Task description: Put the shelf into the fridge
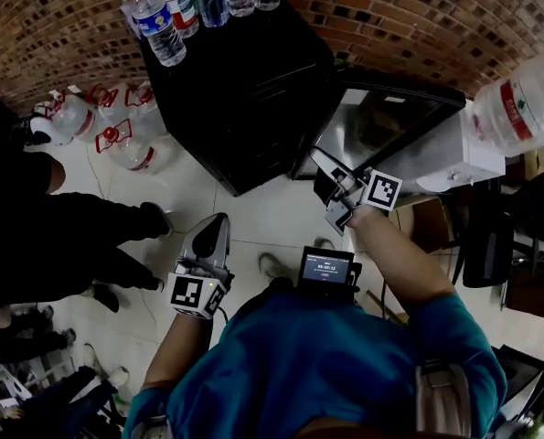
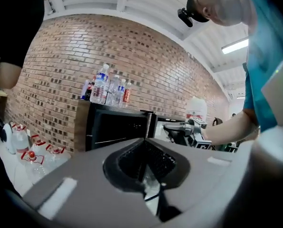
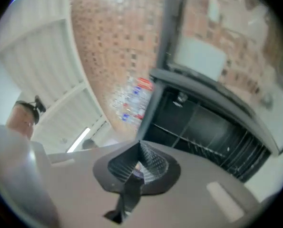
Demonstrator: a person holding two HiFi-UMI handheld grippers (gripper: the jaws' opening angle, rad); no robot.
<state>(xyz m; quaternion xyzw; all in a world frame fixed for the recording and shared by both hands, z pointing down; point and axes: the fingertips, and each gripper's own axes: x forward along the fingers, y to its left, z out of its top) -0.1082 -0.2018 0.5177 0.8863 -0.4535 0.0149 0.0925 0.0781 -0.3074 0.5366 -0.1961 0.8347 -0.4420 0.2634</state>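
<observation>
Nearest, the teal shirt (image 1: pixel 345 373) of the person, with a small lit screen (image 1: pixel 326 270) at the chest. Just beyond, to the left, the left gripper (image 1: pixel 218 219) over the pale floor (image 1: pixel 253 204); jaws closed tip to tip, nothing between them. Farther and to the right, the right gripper (image 1: pixel 329 174) at the end of an outstretched forearm (image 1: pixel 409 263), close before the open door (image 1: pixel 381 117) of the fridge (image 1: pixel 253 99); jaws likewise pressed together and empty, pointed toward the fridge opening. At mid distance on the left, a bystander in black (image 1: pixel 61 236) and, beyond, clear jugs (image 1: pixel 116 131) with red fittings on the floor. At mid distance on the right, a white box (image 1: pixel 450 154) with a large water jug (image 1: pixel 523 103) near it. Fridge black and low, door standing open to the right. Inside its dark interior, the shelf (image 3: pixel 227 153): a wire rack, held by neither gripper, visible in the right gripper view only as thin blurred bars; level or tilted not to be told. On the fridge top, at its far left corner, a cluster of bottles (image 1: pixel 176 7), upright and close together. Farthest, the brick wall (image 1: pixel 390 16) behind the fridge.
</observation>
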